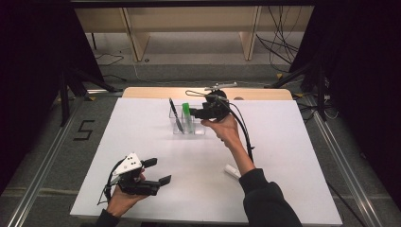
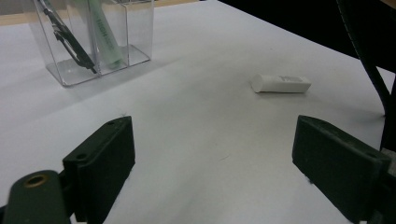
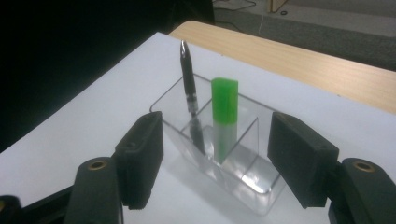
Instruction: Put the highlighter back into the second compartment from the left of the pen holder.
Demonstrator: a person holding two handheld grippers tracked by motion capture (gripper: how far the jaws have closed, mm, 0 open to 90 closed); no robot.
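Observation:
A clear plastic organizer (image 1: 201, 130) stands on the white table toward the back middle. A black pen (image 1: 175, 115) leans in its left compartment and a green highlighter (image 1: 187, 116) stands in the middle one. My right gripper (image 1: 194, 112) hovers just right of the organizer, level with the highlighter's top, open with nothing between its pads. In the right gripper view the pen (image 3: 188, 84) and highlighter (image 3: 224, 100) stand beyond the gripper (image 3: 217, 140). My left gripper (image 1: 159, 171) rests open at the front left, holding nothing.
A small white cylinder (image 1: 232, 171) lies on the table below my right forearm, also in the left gripper view (image 2: 281, 83). The organizer's right compartment (image 3: 252, 186) holds nothing. The right gripper's black cable (image 1: 243, 130) hangs along the forearm. A wooden edge (image 1: 255, 93) borders the table's far side.

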